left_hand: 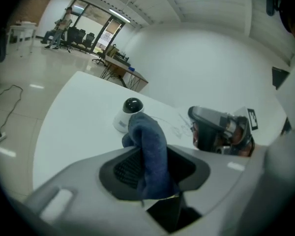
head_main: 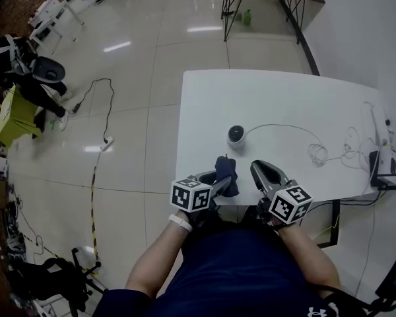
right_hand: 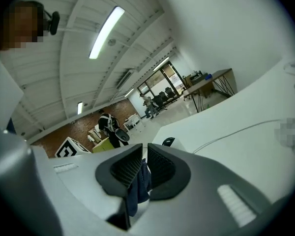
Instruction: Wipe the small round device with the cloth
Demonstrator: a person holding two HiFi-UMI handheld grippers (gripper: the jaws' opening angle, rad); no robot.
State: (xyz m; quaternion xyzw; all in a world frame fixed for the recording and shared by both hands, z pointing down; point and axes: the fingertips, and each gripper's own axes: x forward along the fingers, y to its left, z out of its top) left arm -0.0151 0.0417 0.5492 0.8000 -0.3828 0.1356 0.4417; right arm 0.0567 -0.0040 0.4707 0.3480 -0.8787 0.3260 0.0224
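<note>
A bunched dark blue cloth (head_main: 227, 174) is being held by the left gripper (left_hand: 150, 163). Its jaws are standing roughly half apart, and both pads are being pressed against a thick upright fold that is sticking out past the tips. The right gripper (right_hand: 143, 165) is being held just beside it, not touching the cloth in the head view. Its jaws are standing nearly together with only a thin slit between them. Nothing is being clamped, though dark blue fabric is showing through the slit. Both grippers are being held at the near edge of the white table (head_main: 284, 98). The small round device (head_main: 235, 135) – white body, black dome – is sitting on the table beyond the cloth, a little apart from it, its cable (head_main: 284, 126) trailing off to the right.
</note>
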